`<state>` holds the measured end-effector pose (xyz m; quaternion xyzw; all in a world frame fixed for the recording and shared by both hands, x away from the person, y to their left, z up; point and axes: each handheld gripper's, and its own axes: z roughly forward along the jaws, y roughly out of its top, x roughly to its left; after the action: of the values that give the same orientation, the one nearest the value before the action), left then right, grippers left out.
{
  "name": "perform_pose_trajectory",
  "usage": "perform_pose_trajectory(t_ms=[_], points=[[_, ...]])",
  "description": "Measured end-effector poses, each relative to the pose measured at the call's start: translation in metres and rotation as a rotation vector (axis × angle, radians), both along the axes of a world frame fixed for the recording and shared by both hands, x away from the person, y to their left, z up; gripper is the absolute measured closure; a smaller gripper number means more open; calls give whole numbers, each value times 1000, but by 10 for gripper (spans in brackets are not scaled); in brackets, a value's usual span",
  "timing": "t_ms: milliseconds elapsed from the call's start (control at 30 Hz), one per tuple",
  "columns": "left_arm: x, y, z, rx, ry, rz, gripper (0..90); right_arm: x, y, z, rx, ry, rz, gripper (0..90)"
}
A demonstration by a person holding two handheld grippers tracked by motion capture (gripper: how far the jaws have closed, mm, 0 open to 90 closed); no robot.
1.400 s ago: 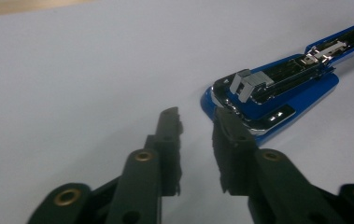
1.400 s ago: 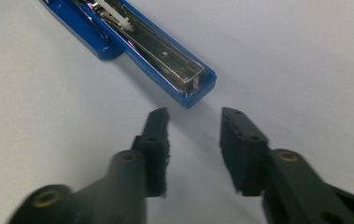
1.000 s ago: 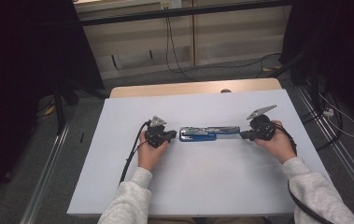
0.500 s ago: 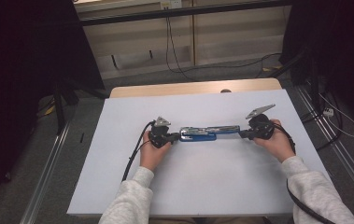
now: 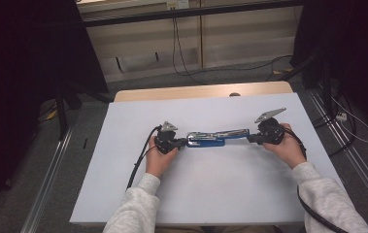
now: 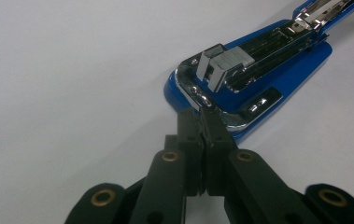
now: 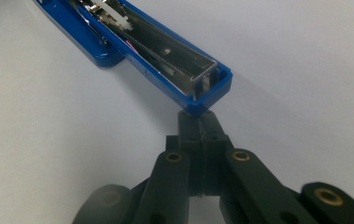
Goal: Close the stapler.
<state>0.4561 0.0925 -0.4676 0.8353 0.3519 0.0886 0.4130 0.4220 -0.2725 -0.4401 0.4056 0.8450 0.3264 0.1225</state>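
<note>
**Opened stapler held between two closed grippers**

A blue stapler (image 5: 210,138) lies swung open, stretched flat across the middle of the white table (image 5: 123,194). The left gripper (image 6: 201,122), jaws pressed together, touches the chrome front lip of its base. The right gripper (image 7: 201,122), jaws also closed, meets the tip of the blue top arm, apparently pinching its edge.

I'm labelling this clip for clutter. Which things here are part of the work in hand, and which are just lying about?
In the job:
- blue stapler, swung open flat on the white table
- left gripper, jaws shut at the stapler's base end
- right gripper, jaws shut at the tip of its opened top arm

Lying about:
- cables on the floor behind the table
- wooden board at the far edge
</note>
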Motion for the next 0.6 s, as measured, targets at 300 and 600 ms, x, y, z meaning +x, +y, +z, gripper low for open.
perform_pose_trajectory(t_ms=[300, 600], points=[[-1, -1, 0, 5, -11, 2, 881, 1, 2, 3, 35, -9, 3, 896], [1, 2, 1, -4, -8, 26, 784, 0, 3, 4, 57, -16, 7, 810]])
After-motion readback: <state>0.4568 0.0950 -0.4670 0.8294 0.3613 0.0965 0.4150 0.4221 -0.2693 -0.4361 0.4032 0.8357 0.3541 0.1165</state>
